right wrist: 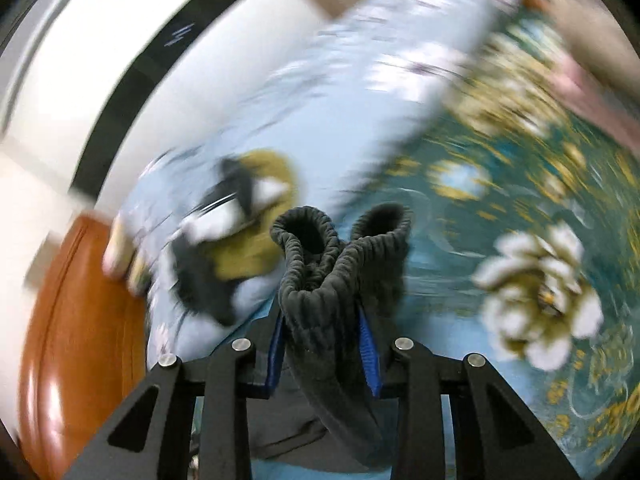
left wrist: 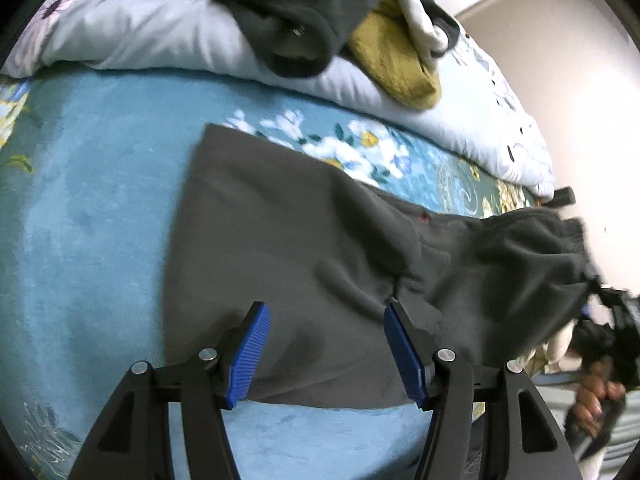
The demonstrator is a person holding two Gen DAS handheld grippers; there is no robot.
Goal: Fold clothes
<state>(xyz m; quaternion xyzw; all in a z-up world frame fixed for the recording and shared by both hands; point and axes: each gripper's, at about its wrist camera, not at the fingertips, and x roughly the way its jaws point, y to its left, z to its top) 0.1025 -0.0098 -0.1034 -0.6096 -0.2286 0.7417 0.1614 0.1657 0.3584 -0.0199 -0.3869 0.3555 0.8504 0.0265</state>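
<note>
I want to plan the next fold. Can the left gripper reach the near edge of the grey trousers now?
Probably yes: the left gripper is open right over the grey trousers, with nothing between its pads and the cloth.

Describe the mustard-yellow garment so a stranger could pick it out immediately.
Start at the pale floral quilt bunched along the far side of the bed. A pile of clothes sits on it; the crumpled mustard-yellow garment lies at its front edge. It is the only yellow piece, between dark grey fleece and white cloth.
</note>
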